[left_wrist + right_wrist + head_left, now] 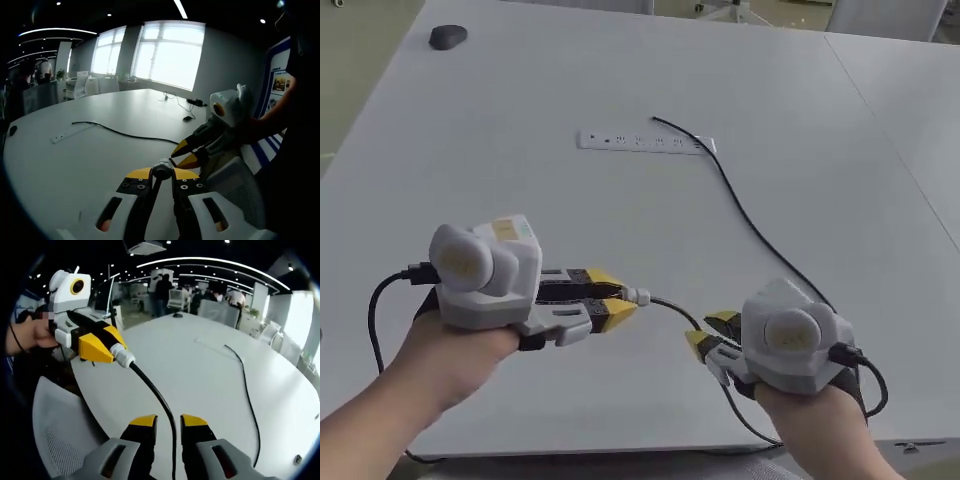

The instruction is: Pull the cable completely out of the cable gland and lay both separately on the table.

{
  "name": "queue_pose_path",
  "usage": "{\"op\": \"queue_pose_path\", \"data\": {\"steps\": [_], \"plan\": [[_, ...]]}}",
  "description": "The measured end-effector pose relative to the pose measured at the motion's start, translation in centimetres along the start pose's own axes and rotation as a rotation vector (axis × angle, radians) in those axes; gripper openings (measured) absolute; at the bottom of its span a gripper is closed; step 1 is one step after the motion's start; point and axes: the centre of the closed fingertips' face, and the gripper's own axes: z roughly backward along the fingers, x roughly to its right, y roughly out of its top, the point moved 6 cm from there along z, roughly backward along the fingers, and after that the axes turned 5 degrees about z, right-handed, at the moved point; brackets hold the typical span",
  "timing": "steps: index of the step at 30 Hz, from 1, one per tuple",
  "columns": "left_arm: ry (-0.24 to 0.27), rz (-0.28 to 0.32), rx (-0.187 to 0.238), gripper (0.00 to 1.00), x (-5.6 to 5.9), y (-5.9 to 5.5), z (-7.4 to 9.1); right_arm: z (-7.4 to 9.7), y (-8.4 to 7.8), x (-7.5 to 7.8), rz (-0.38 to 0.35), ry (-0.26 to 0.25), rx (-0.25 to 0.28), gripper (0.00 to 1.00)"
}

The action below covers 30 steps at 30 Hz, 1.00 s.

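Note:
A grey-white cable gland point(638, 296) sits clamped between the yellow-tipped jaws of my left gripper point(623, 297), held just above the table's near edge. A black cable point(675, 308) leaves the gland and sags rightward into my right gripper point(708, 330). In the right gripper view the cable point(155, 392) runs from the gland point(122, 356) down between my right gripper point(169, 421) jaws, with a gap on both sides, so they stand open. The left gripper view shows the gland point(161, 167) pinched at the tips of my left gripper point(161, 175).
A white power strip point(645, 142) lies mid-table, and a long black cable point(750, 225) trails from it toward my right hand. A dark mouse point(448, 37) rests at the far left. A mesh chair point(60, 430) stands below the white table point(520, 180) edge.

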Motion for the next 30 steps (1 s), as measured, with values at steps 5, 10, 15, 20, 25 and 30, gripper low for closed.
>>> {"op": "queue_pose_path", "data": {"steps": [5,10,15,20,25,30], "plan": [[-0.001,0.000,-0.006,0.15,0.2,0.0,-0.2,0.5,2.2,-1.0,0.143,0.013,0.045,0.16],[-0.003,0.002,-0.008,0.15,0.4,0.1,-0.3,0.7,4.1,-1.7,0.355,0.030,0.078,0.15],[-0.003,0.000,-0.006,0.15,0.5,0.2,-0.3,0.7,4.8,-2.2,0.471,0.057,0.088,0.15],[-0.004,0.004,-0.005,0.15,0.7,0.1,-0.3,0.5,4.5,-2.7,0.578,0.087,0.073,0.13],[-0.005,0.007,-0.004,0.15,0.9,0.1,-0.4,0.2,4.5,-2.8,0.600,0.092,0.073,0.08],[-0.007,0.010,-0.006,0.15,1.0,-0.1,-0.4,0.2,4.9,-2.8,0.604,0.086,0.086,0.04]]}}
